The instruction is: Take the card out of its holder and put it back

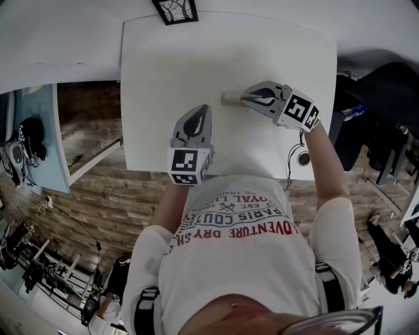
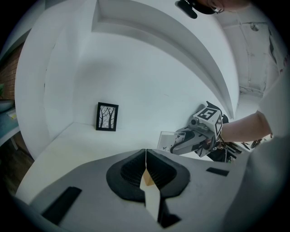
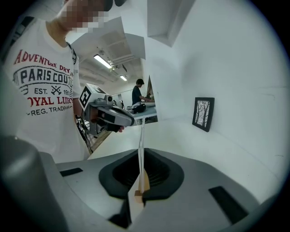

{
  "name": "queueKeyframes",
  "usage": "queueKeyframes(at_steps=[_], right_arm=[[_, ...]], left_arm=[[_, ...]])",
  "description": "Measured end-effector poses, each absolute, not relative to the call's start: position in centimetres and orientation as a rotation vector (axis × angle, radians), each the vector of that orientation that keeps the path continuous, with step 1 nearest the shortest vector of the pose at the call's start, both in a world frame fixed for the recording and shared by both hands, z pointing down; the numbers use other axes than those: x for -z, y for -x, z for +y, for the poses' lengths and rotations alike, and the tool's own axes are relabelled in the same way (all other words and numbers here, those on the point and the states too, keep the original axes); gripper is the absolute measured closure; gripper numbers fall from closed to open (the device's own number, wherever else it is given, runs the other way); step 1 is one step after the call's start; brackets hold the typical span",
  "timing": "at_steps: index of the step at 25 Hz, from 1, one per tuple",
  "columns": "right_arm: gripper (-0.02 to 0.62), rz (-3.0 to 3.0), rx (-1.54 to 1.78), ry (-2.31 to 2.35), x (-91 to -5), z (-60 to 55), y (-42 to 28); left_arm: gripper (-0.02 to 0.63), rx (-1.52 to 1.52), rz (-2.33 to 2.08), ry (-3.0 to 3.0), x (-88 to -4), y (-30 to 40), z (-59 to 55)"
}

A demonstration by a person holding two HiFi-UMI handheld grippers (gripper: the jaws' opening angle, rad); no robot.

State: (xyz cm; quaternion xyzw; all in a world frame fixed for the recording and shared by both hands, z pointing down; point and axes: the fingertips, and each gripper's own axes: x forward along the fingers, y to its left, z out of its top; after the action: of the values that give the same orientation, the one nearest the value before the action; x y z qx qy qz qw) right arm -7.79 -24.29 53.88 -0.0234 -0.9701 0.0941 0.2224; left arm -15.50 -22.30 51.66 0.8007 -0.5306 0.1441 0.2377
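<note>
Nearest the person, well short of the framed picture [image 1: 175,9], the left gripper [image 1: 204,111] hangs over the table [image 1: 150,72] with its jaws pressed together on nothing (idle, it seems). Closer to the picture, the right gripper [image 1: 245,97] pinches the card [image 2: 166,141] by its edge, probably to lift it. The card apparently sits in its holder [image 1: 229,99].

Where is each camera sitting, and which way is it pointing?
Head view: on the person's head, looking steeply down at the table; shirt, left gripper, right gripper show.
Left gripper view: on the left gripper, facing the right gripper shut on the card.
Right gripper view: rides that gripper, facing the person's shirt and left gripper.
All share the framed picture.
</note>
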Motion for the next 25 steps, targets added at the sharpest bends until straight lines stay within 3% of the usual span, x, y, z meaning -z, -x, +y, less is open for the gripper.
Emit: queueKeyframes(at_steps=[11,25], right_arm=[[0.561,-2.723,-0.117,-0.051,-48.3,-24.9,7.7],[0.561,-2.661,-0.213,-0.907,-47.2,-23.6,3.9]], left_arm=[[0.581,-0.348,-1.491,-2.245,-49.1,15.9,-22.7],[0.581,-0.213,-1.505,-2.397,-44.0,14.7,-22.1]])
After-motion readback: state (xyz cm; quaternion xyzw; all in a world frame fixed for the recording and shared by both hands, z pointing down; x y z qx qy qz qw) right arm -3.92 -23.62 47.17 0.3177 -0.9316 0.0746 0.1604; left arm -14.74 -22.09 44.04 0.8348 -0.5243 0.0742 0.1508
